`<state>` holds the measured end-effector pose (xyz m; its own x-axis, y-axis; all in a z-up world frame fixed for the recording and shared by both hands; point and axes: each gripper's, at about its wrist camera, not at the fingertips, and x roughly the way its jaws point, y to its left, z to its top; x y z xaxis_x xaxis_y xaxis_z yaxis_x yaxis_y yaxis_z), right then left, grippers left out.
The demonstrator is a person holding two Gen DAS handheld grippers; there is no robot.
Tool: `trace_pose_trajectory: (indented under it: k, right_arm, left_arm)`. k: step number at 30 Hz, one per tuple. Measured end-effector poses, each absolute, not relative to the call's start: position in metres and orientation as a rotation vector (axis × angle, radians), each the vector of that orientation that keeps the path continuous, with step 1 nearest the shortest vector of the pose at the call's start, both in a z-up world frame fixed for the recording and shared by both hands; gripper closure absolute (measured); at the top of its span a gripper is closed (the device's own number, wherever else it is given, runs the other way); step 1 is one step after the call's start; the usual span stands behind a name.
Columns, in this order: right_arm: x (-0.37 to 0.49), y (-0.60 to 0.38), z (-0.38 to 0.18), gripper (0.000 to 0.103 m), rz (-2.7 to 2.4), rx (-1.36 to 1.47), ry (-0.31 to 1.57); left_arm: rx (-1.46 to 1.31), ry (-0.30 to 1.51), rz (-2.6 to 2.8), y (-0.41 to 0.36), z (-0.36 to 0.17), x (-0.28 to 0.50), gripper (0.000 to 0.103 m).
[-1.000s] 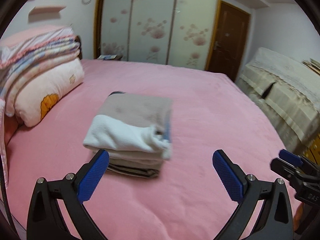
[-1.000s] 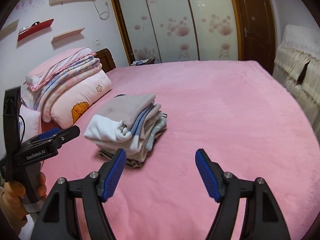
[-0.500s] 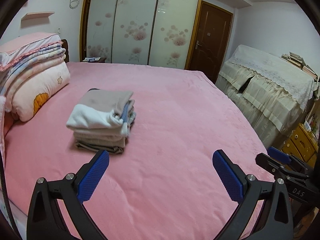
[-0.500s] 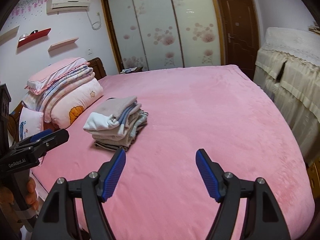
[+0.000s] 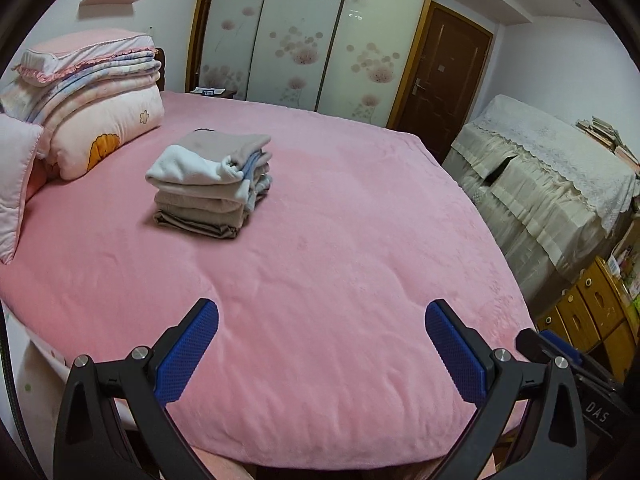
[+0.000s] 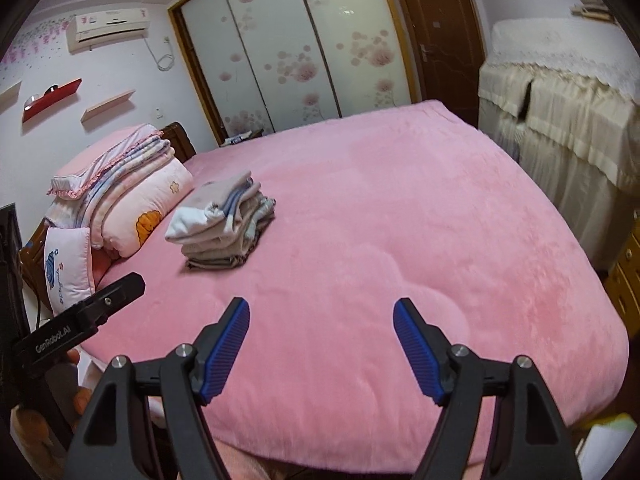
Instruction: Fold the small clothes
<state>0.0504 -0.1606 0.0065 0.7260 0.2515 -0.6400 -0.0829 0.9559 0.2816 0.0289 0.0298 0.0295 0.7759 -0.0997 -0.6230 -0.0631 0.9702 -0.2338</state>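
Note:
A stack of folded small clothes (image 5: 212, 184), grey, white and beige, sits on the pink bed (image 5: 340, 264) toward its left side; it also shows in the right wrist view (image 6: 224, 220). My left gripper (image 5: 320, 340) is open and empty, hovering over the bed's near edge, well short of the stack. My right gripper (image 6: 320, 340) is open and empty, also over the near edge. The left gripper's body (image 6: 80, 320) shows at the left of the right wrist view. The right gripper's body (image 5: 568, 364) shows at the lower right of the left wrist view.
Folded quilts and pillows (image 5: 92, 112) lie at the bed's head, left of the stack. A cloth-covered cabinet (image 5: 552, 184) stands right of the bed, with a wooden drawer unit (image 5: 592, 308) beside it. Sliding wardrobe doors (image 5: 304, 36) and a brown door (image 5: 444, 76) are behind.
Both grippers have pulled back from the stack toward the bed's near edge and risen. The stack looks smaller and farther away. Both stay open.

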Motion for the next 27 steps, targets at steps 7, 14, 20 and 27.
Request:
trace_pose_trajectory:
  k: [7, 14, 20, 27]
  right_arm:
    - [0.027, -0.169, 0.002, 0.027, 0.185, 0.25, 0.742]
    - [0.013, -0.162, 0.009, 0.027, 0.183, 0.169, 0.7]
    - [0.01, -0.16, 0.009, 0.027, 0.191, 0.154, 0.694]
    - [0.012, -0.158, 0.009, 0.027, 0.173, 0.138, 0.687]
  left_arm:
    - [-0.181, 0.704, 0.003, 0.004, 0.023, 0.006, 0.0]
    - [-0.145, 0.72, 0.003, -0.01, 0.024, 0.002, 0.0]
    - [-0.125, 0.716, 0.013, -0.02, 0.026, -0.003, 0.0]
    - [-0.12, 0.729, 0.022, -0.021, 0.025, -0.002, 0.001]
